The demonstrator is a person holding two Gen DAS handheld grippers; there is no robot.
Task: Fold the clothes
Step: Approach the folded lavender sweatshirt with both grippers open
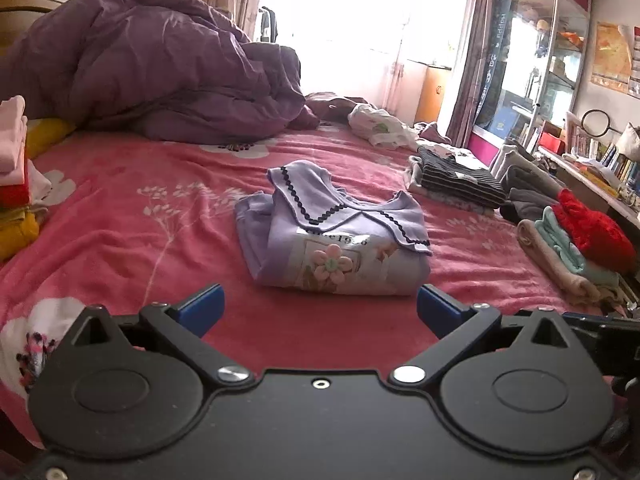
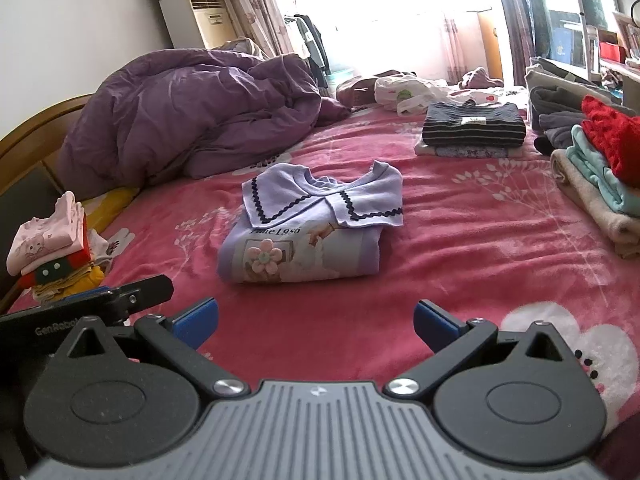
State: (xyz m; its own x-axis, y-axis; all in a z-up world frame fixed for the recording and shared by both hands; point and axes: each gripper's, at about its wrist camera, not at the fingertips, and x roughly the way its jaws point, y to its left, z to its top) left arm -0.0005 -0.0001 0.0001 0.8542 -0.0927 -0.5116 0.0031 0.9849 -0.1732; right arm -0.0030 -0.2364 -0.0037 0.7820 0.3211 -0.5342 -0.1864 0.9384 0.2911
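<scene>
Lilac top (image 1: 332,248) lies folded, mid-frame on the pink bedspread (image 1: 120,220).
Left gripper (image 1: 320,308) and right gripper (image 2: 316,322) hover wide apart, empty; this fold looks complete.

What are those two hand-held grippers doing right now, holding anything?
Left hand-held gripper: open, holding nothing.
Right hand-held gripper: open, holding nothing.
</scene>
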